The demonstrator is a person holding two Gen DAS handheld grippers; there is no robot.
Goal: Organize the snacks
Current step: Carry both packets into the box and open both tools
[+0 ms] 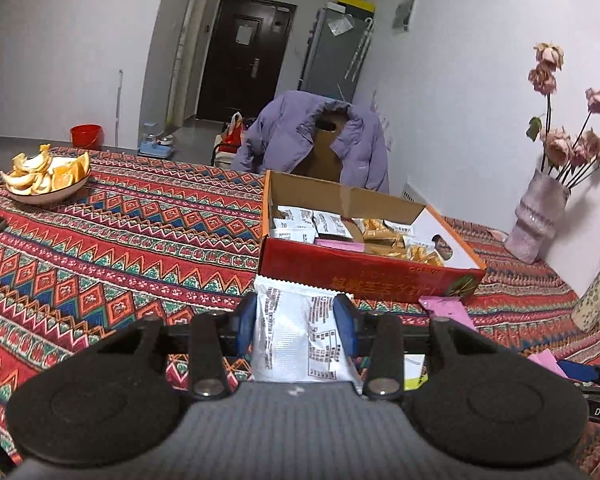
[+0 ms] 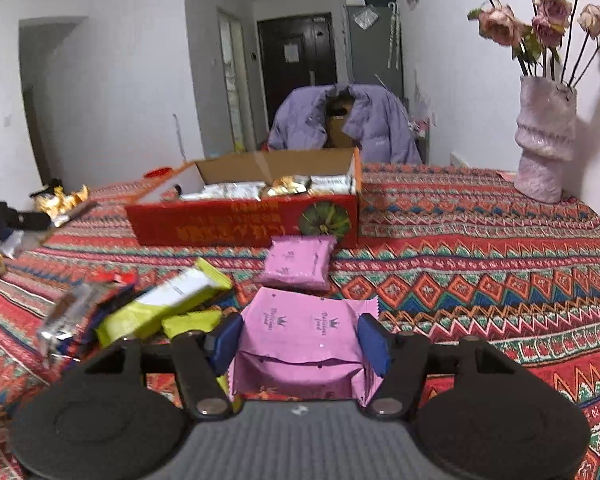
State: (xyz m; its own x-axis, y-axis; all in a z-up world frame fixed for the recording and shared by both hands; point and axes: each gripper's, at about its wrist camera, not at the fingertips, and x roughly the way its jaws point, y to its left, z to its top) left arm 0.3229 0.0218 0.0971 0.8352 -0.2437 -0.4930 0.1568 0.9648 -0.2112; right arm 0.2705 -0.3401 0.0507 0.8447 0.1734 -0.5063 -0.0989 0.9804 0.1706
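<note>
Left wrist view: the left gripper [image 1: 298,316] tilts downward above the patterned tablecloth [image 1: 120,248], blue pads pinched tight on a white snack packet [image 1: 296,332]. Right wrist view: the right gripper [image 2: 302,338] tilts likewise, pads pressing a pink snack packet [image 2: 304,340]. Just beyond lies a second pink packet [image 2: 298,262], touching the red box [image 2: 240,228] of sorted snacks. Bare cloth spreads right toward the vase [image 2: 544,140].

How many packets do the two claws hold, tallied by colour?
White packet: 1
Pink packet: 1
Total: 2
</note>
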